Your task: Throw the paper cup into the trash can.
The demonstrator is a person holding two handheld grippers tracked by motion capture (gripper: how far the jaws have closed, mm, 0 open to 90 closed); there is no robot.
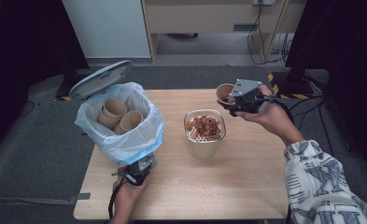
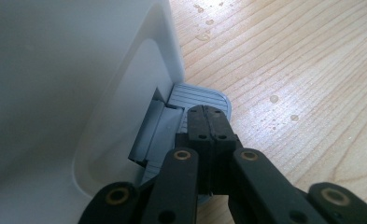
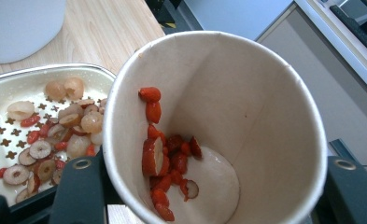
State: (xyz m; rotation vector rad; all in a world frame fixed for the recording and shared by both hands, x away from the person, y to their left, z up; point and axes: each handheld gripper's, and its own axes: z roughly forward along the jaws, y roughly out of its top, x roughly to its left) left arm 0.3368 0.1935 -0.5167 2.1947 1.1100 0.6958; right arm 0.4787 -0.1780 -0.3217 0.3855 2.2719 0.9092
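Note:
My right gripper [image 1: 231, 99] is shut on a brown paper cup [image 1: 224, 92], held tilted above the table's far right. In the right gripper view the cup [image 3: 246, 116] has red berries and fruit slices [image 3: 167, 158] stuck to its inner wall and bottom. Below and left of it stands a white strainer bowl [image 1: 204, 140] with dried fruit [image 1: 204, 127] in it, also seen as the strainer [image 3: 3, 93]. My left gripper [image 2: 208, 122] is shut, its tips pressing on the grey pedal [image 2: 197, 95] of a white bin [image 2: 55, 70]. The bin [image 1: 120, 122] stands open, lined with a plastic bag.
Several used paper cups [image 1: 118, 114] lie inside the bin; its lid [image 1: 101, 78] stands raised at the back. Water drops [image 2: 274, 99] and crumbs dot the wooden table [image 1: 237, 182]. A cabinet and cables stand beyond the table's far edge.

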